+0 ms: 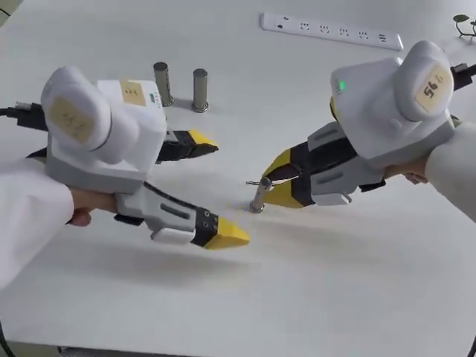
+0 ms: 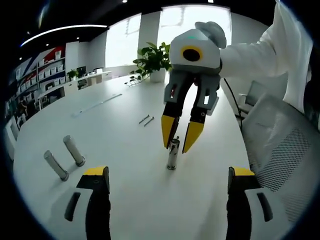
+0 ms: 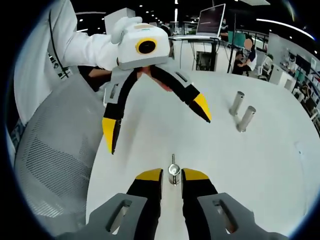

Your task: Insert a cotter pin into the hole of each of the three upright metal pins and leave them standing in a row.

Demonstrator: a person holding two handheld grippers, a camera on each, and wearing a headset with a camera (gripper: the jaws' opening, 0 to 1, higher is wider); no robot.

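Note:
One metal pin [image 1: 259, 197] stands upright on the white table between the two grippers. A thin cotter pin [image 1: 256, 181] crosses its top at the hole. My right gripper [image 1: 279, 182] is shut on the cotter pin's near end, its yellow tips right behind the pin's top [image 3: 173, 170], and the cotter pin's tip [image 3: 173, 159] pokes out the far side. My left gripper [image 1: 219, 187] hangs wide open facing that pin [image 2: 173, 155], holding nothing. Two more metal pins [image 1: 162, 80] [image 1: 200, 89] stand side by side farther back on the left.
Two loose cotter pins [image 2: 145, 120] lie on the table beyond the right gripper. A white power strip [image 1: 331, 31] lies at the far edge. A mesh chair [image 2: 285, 145] stands beside the table, and a potted plant [image 2: 150, 60] at its end.

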